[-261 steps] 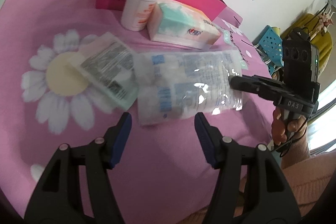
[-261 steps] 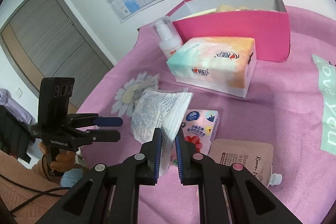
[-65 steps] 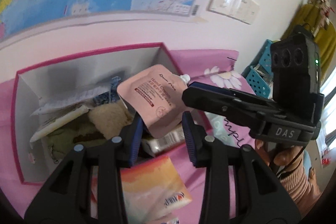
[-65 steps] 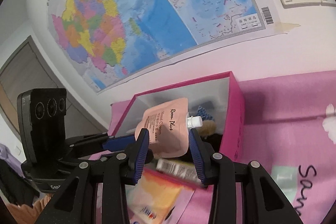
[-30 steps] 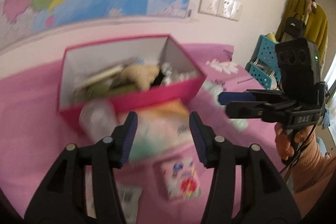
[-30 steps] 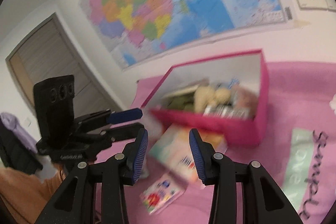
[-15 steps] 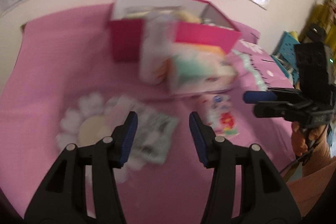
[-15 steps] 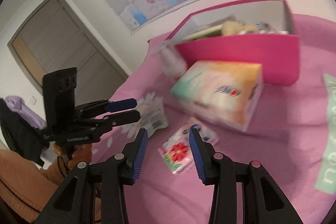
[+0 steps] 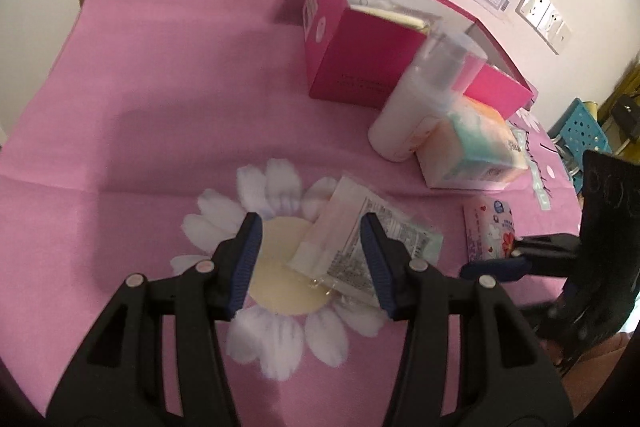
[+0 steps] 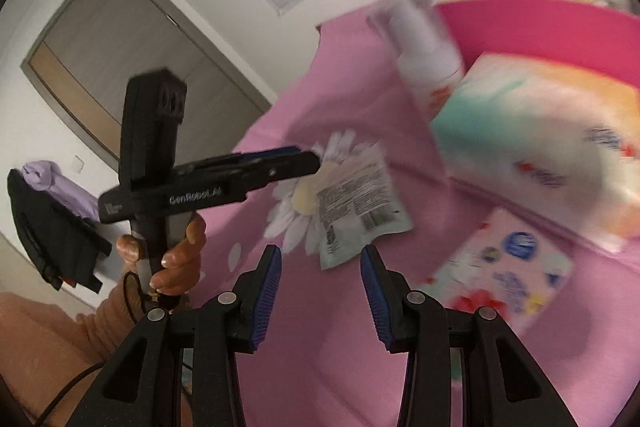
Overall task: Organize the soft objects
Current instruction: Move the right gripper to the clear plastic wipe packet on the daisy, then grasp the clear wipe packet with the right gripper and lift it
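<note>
I had the pink cloth [image 9: 152, 75] filling most of both views, with its printed daisy [image 9: 276, 267] sitting dead centre in the left wrist camera. At about one o'clock from the daisy stood the magenta box [image 9: 352, 63], open at the top, something pale showing inside, though I could not make out what. Just in front of it, at roughly two o'clock, the boxed tissues [image 9: 472, 151] lay touching a white pump bottle [image 9: 416, 107] that stood upright between them and the box.

My left gripper [image 9: 310, 259] was released, jaws spread wide, holding nothing. Between its blue pads I saw the flat printed sachet [image 9: 360, 239] lying on the cloth, partly over the daisy's yellow centre, one end tilted up a little. I could not tell whether the pads touched it. In the right wrist view that same sachet [image 10: 360, 199] lay at twelve o'clock from my right gripper [image 10: 320, 287], which was also released and empty, hovering above the cloth.

At three o'clock from the sachet in the left view, the small floral tissue pack [image 9: 488, 227] lay flat, with the tips of the right gripper just beside its near edge. In the right wrist view the picture was blurred, so the pack [image 10: 504, 267] showed only as smeared colours.
</note>
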Tool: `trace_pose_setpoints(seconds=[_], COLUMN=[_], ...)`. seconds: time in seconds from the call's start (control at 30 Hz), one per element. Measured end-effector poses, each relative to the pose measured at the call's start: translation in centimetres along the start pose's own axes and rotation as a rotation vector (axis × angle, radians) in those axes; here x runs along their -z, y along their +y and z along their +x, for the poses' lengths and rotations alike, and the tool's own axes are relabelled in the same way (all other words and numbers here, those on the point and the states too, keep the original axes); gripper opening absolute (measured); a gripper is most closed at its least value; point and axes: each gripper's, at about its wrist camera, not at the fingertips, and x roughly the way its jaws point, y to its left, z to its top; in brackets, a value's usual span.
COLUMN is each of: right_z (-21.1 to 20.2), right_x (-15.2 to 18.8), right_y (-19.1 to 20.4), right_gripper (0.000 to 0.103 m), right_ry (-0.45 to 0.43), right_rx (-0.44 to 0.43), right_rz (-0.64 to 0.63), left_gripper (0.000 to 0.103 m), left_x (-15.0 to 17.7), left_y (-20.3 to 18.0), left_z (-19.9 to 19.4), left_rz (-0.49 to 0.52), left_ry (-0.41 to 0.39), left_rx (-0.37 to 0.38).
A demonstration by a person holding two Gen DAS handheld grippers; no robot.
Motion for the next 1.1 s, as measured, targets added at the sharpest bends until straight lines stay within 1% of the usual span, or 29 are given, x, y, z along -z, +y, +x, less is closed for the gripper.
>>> trace_pose_setpoints(seconds=[0.07,0.1,0.2,0.23,0.27,0.3,0.37,0.4,0.47,0.5,0.57,0.67,0.73,0.9,0.97,1.03,1.1], right_z=[1.2,1.5,1.7,1.7,1.7,1.5,1.0,0.7,0.0,-0.2,-0.3,0.2,0.5,1.4,1.7,1.7,1.1], right_x=[-0.1,0.0,0.3,0.3,0.3,0.5,0.8,0.8,1.0,1.1,1.0,0.7,0.3,-0.8,-1.0,-1.1,-1.1], right_y=[0.6,0.8,1.0,1.0,1.1,1.2,0.9,0.9,0.4,0.3,0.4,0.5,0.4,0.1,0.1,0.0,-0.5], right_gripper=[0.042,0.042,0.042,0.042,0.042,0.042,0.042,0.042,0.042,0.042,0.042,0.042,0.042,0.042,0.043,0.041,0.041], right_ry=[0.02,0.028,0.043,0.048,0.058,0.068,0.079,0.078,0.065,0.064,0.065,0.062,0.053,0.021,0.017,0.0,-0.04], right_rx=[0.014,0.029,0.081,0.101,0.151,0.186,0.229,0.247,0.315,0.313,0.266,0.297,0.311,0.331,0.31,0.291,0.223], right_rz=[-0.013,-0.021,-0.041,-0.043,-0.046,-0.05,-0.038,-0.03,-0.009,0.0,0.003,-0.001,0.002,0.013,0.015,0.019,0.045], left_gripper=[0.053,0.053,0.053,0.053,0.053,0.053,0.053,0.053,0.053,0.053,0.053,0.053,0.053,0.053,0.053,0.053,0.053], left_x=[0.0,0.1,0.6,0.8,0.8,0.9,1.3,1.5,2.2,2.4,2.5,2.2,2.0,2.1,2.1,2.2,2.3], left_y=[0.0,-0.1,-0.4,-0.5,-0.4,-0.6,-0.8,-1.1,-1.9,-2.2,-2.4,-2.2,-1.9,-2.1,-1.6,-1.2,-1.1], left_z=[0.4,0.7,1.2,1.1,1.1,0.9,0.9,0.9,0.9,0.8,0.7,0.8,0.9,1.0,0.9,0.8,0.7], left_rz=[0.006,0.012,0.032,0.04,0.042,0.044,0.046,0.056,0.082,0.092,0.099,0.089,0.072,0.08,0.076,0.067,0.066], left_ry=[0.019,0.03,0.058,0.056,0.059,0.065,0.08,0.088,0.099,0.099,0.101,0.098,0.101,0.102,0.101,0.101,0.097], left_rx=[0.028,0.029,0.06,0.065,0.073,0.1,0.154,0.167,0.178,0.183,0.187,0.172,0.191,0.214,0.221,0.236,0.238])
